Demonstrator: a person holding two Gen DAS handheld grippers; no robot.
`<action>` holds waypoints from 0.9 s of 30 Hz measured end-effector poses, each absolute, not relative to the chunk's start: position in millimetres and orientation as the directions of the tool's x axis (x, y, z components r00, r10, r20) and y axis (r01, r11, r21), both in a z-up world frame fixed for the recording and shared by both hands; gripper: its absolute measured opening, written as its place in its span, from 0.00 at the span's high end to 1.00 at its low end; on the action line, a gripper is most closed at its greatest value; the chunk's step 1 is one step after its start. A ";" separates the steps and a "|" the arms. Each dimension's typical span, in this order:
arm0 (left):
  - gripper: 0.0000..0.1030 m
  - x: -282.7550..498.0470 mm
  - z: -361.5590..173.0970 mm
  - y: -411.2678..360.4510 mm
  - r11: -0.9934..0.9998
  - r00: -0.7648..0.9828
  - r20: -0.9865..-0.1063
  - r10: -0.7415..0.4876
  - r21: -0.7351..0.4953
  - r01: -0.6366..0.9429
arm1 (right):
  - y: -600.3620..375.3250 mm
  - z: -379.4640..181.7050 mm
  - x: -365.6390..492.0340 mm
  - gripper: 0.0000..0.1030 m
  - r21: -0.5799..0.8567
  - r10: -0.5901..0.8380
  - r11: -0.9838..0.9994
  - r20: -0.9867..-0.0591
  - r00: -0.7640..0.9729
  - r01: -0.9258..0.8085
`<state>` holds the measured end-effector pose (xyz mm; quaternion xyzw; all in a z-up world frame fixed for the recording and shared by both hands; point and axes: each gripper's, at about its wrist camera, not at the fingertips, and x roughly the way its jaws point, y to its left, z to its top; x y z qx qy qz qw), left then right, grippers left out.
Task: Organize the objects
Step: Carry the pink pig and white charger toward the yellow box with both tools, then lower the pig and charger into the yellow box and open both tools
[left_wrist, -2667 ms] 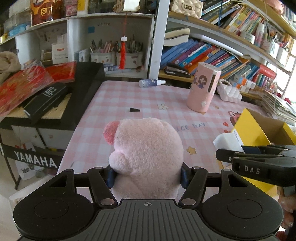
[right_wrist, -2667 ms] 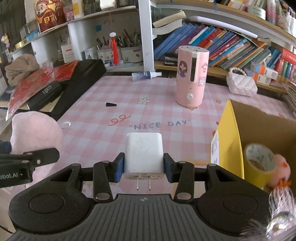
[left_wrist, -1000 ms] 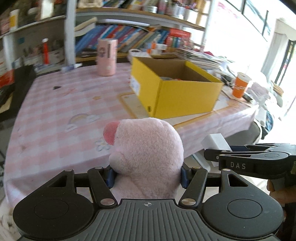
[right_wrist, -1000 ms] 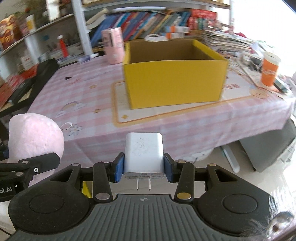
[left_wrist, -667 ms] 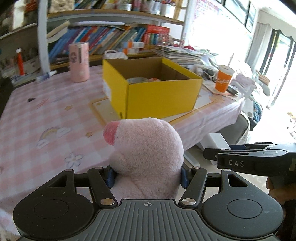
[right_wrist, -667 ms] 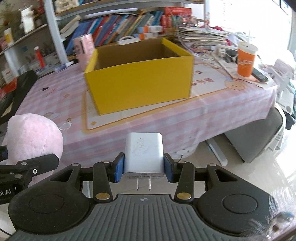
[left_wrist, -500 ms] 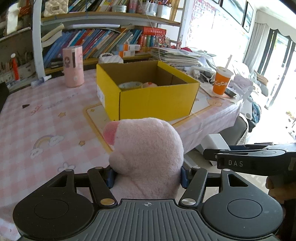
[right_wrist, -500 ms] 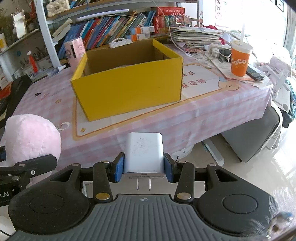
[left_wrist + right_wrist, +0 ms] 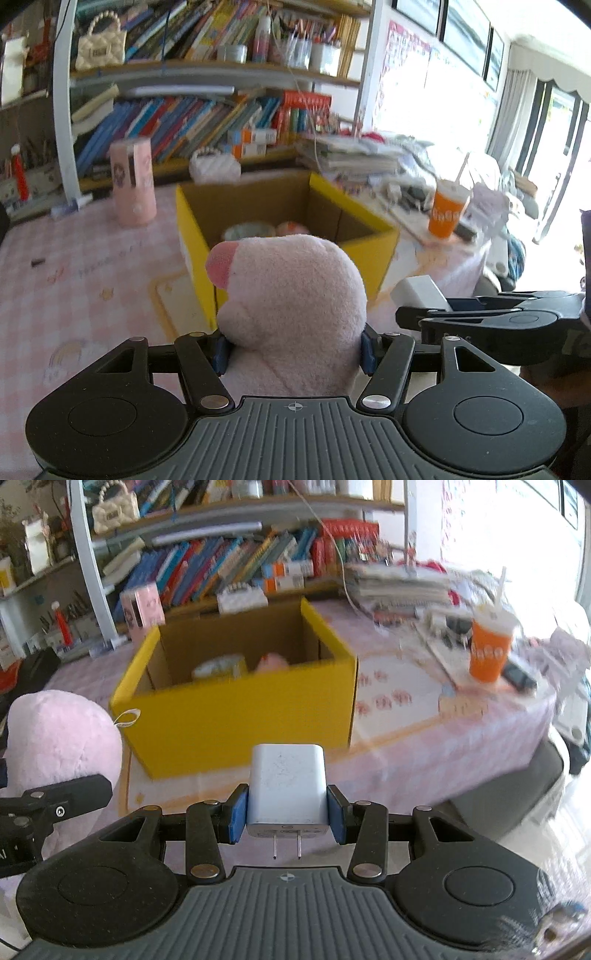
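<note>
My left gripper is shut on a pink plush pig, whose snout points left. My right gripper is shut on a white wall charger, prongs toward the camera. Ahead of both stands an open yellow cardboard box on the pink checked tablecloth. Inside the box lie a roll of tape and a small pink toy. In the left wrist view the box sits just beyond the pig, and the right gripper with the charger shows at right. The pig also appears at left in the right wrist view.
A pink cylindrical humidifier stands left of the box. An orange cup with a straw stands at the right, near stacked papers. Bookshelves fill the back. A grey chair sits beyond the table's right edge.
Both grippers have swung around and closer to the yellow box, rising so its inside now shows. The pig and the charger stay gripped as before.
</note>
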<state>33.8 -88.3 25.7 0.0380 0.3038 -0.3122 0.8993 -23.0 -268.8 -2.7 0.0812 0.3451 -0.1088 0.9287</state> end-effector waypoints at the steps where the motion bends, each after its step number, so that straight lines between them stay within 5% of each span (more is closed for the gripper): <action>1: 0.40 38.7 30.9 -92.7 0.803 0.632 -0.555 -0.541 -0.120 0.583 | -272.6 2.0 -17.5 0.60 0.072 -0.146 0.966 -0.643 0.752 0.249; 13: 0.40 106.4 53.9 -145.8 0.868 0.730 -0.512 -0.452 -0.061 0.494 | -311.1 34.9 70.8 0.60 0.000 -0.070 0.997 -0.512 0.856 0.081; 27: 0.40 181.0 22.2 -199.7 0.906 0.724 -0.606 -0.329 0.012 0.422 | -318.7 -8.5 150.6 0.60 -0.143 0.059 0.973 -0.613 0.788 -0.183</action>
